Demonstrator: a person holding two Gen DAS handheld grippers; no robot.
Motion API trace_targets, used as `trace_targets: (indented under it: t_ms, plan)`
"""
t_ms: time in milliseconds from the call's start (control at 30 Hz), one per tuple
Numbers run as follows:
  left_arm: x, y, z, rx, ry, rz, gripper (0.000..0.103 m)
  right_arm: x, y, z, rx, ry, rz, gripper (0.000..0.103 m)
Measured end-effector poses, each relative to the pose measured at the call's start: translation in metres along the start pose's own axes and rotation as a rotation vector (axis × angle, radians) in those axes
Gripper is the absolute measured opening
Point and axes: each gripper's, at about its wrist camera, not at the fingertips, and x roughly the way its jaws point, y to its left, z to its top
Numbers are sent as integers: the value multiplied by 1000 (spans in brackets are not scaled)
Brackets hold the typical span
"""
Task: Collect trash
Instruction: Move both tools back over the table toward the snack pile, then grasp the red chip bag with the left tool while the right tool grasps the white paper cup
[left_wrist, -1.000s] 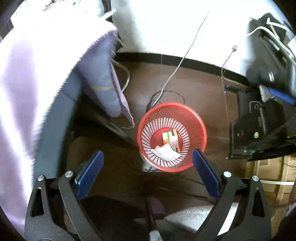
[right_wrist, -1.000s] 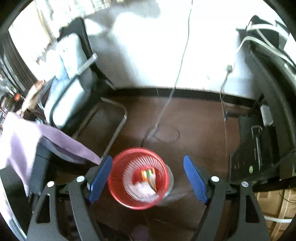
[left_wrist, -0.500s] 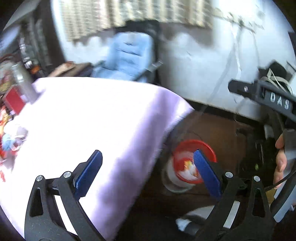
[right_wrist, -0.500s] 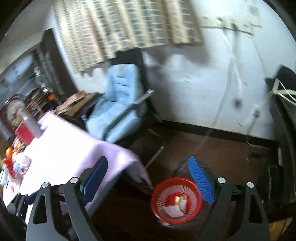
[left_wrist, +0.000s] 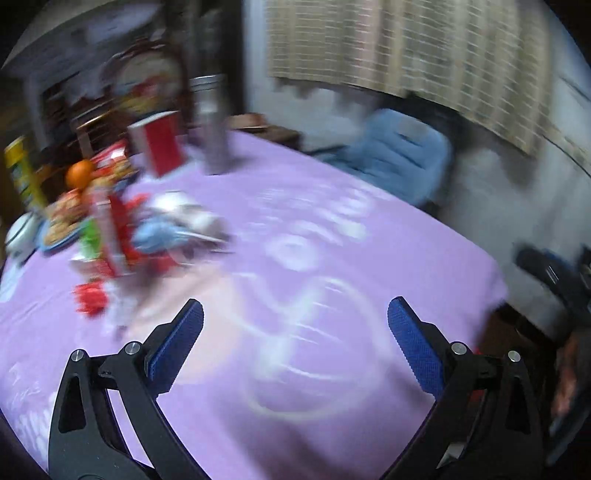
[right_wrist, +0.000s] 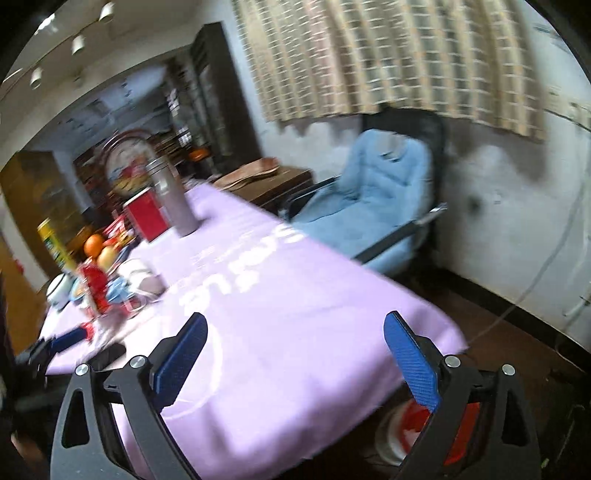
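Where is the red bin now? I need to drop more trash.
In the right wrist view, the red bin sits on the floor at bottom right, beside the table corner, partly behind the gripper's finger.

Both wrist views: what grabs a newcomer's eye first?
The lilac tablecloth fills the middle of both views, with white lettering across it. At its far left sits a blurred heap of red wrappers and litter beside oranges, a red box and a steel flask. Both grippers, left and right, stand empty over the cloth, the right's jaws opening.
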Motion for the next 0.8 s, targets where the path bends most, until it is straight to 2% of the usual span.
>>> trace_targets:
  t_ms: [67, 133, 333, 467, 533, 667, 767, 800]
  plan:
    - [5, 34, 8, -48, -11, 72, 96, 8, 21, -2, -24, 19, 34, 94]
    - [13, 63, 12, -110, 0, 113, 96, 17, 40, -2, -50, 35, 59, 94]
    - [30, 134, 20, -283, 25, 174, 96, 43, 78, 0, -81, 84, 118, 94]
    - [49, 157, 31, -353, 58, 216, 96, 54, 97, 4, -96, 105, 150, 95]
    - [63, 159, 39, -344, 97, 227, 89, 57, 104, 5, -103, 107, 160, 95]
    - [81, 162, 49, -325, 118, 251, 84, 64, 110, 6, -111, 128, 174, 95]
    - [94, 170, 52, -347, 138, 260, 75, 68, 111, 6, -123, 142, 171, 95]
    - [98, 172, 53, -357, 146, 260, 67, 69, 111, 7, -127, 145, 168, 95]
